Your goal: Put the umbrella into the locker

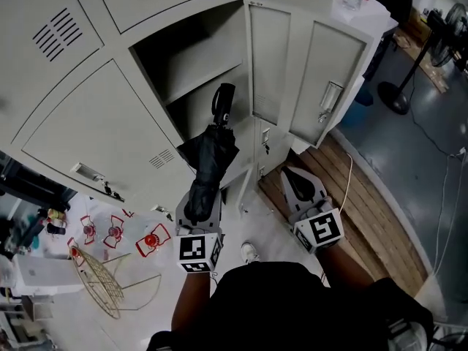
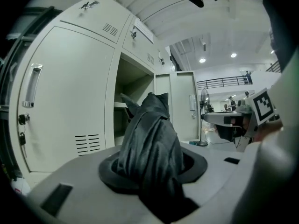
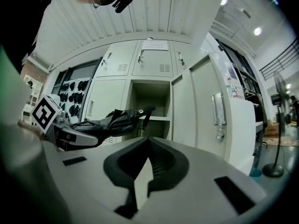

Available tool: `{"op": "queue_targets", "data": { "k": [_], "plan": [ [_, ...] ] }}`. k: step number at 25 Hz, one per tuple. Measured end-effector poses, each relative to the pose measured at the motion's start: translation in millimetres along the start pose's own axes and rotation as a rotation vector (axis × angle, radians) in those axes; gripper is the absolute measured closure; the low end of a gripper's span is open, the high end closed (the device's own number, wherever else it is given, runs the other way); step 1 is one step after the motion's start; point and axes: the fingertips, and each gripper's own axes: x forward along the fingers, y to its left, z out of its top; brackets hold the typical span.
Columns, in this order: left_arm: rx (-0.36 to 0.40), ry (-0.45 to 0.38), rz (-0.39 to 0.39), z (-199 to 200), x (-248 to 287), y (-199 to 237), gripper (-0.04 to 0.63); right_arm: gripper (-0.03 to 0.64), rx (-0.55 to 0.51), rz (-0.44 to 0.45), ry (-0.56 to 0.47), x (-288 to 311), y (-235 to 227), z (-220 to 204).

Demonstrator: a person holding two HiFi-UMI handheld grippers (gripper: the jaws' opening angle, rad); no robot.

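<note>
Umbrella [image 1: 210,156]: black and folded. Its thin crinkled fabric is bunched loosely round the shaft, and it has a smooth glossy cylindrical handle [image 1: 223,101] with a strap loop. We see it lying roughly level, handle end away from the person.

Left gripper [image 1: 200,199]: a pale grey matte plastic shell with black ribbed rubber pads [image 2: 196,164]. It is clenched on the umbrella's fabric at the end opposite the handle. In the left gripper view the cloth fills the gap between the pads and spills back over the near edge.

Right gripper [image 3: 149,146]: same build. Its pads [image 3: 169,164] meet at the tips with nothing between them, and it sits beside the left one, apart from the umbrella.

Locker [image 1: 197,57]: pale grey painted sheet metal, boxy, with louvred vent slots on the neighbouring closed doors. One compartment is open, with a flat metal shelf [image 1: 205,86] inside. Its door [image 1: 333,64] is swung out to the right and carries a metal pull handle.

The umbrella's handle end is at the mouth of that open compartment, about shelf level. We can't tell whether it has crossed the front edge. The rest of the umbrella is outside, in front of the opening.
</note>
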Motion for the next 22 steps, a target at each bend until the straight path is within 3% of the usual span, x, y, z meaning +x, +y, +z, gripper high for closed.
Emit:
{"op": "queue_targets", "data": {
  "k": [10, 22],
  "plan": [
    [0.015, -0.025, 0.071, 31, 41, 35, 0.414, 0.618, -0.031, 0.072, -0.025, 46, 0, 1],
    [0.039, -0.036, 0.256, 75, 100, 46, 0.414, 0.618, -0.034, 0.299, -0.058, 86, -19, 5]
  ]
}}
